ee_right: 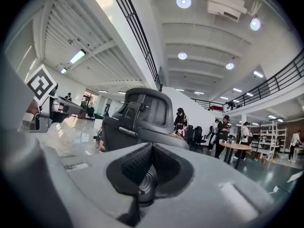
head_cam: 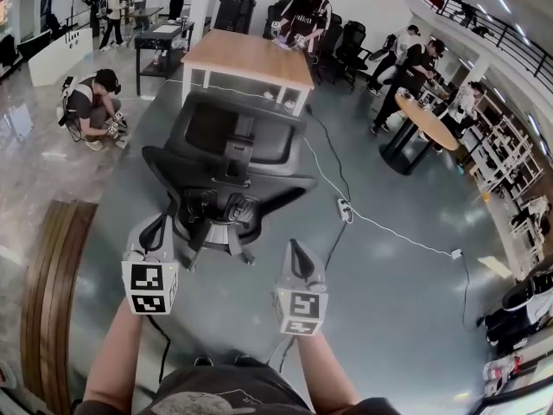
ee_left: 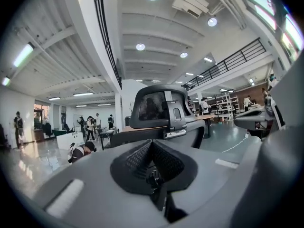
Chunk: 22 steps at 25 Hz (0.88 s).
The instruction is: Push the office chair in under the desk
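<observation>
A black office chair with a mesh back stands in front of me, its back turned toward me. Beyond it is the desk with a wooden top and white legs. My left gripper is shut and empty, its tip close to the lower left edge of the chair's back. My right gripper is also shut and empty, just short of the chair's right rear. The left gripper view shows its shut tips below the chair. In the right gripper view the chair rises beyond the shut tips.
A white cable and a power strip lie on the grey floor right of the chair. A round wooden table stands at the right with people around it. A person crouches at the left. A curved wooden strip runs along the near left.
</observation>
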Tool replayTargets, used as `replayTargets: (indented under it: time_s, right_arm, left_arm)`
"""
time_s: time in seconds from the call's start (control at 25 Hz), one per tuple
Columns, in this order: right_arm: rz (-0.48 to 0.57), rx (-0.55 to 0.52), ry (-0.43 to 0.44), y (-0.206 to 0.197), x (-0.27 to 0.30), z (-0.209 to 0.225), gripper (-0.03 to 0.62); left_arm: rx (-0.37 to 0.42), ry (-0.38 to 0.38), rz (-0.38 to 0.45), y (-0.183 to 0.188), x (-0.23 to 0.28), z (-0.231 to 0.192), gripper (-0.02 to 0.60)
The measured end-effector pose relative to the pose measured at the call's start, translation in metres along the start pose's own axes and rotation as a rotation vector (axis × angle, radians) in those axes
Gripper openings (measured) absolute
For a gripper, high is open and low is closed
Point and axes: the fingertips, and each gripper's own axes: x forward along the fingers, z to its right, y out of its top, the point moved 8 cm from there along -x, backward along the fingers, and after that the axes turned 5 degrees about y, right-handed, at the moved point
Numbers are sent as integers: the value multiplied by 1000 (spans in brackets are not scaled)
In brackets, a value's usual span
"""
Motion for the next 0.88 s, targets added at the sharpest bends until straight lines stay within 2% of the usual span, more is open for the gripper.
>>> replayTargets:
  time_s: [0.12,0.24,0.64,0.84,0.88]
  right_arm:
    - [-7,-18,-39,1,0,-4,-9]
    - [15,-66,-66,8,4,-5,-8]
    - [20,-151,-68,12,60,12,-8]
    - [26,-200,-76,17,91,23,-7]
    - [26,-220,-75,17,96,24,14]
  left_arm:
    - [62,3,20,-4,-1,-9,20]
    - [98,-2,25,-7,2,-14,52]
    - [207,13,23,-6,53,-23,72]
    - [279,15,22,-3,84,-26,104]
    - [297,20,23,-4,90,-26,115]
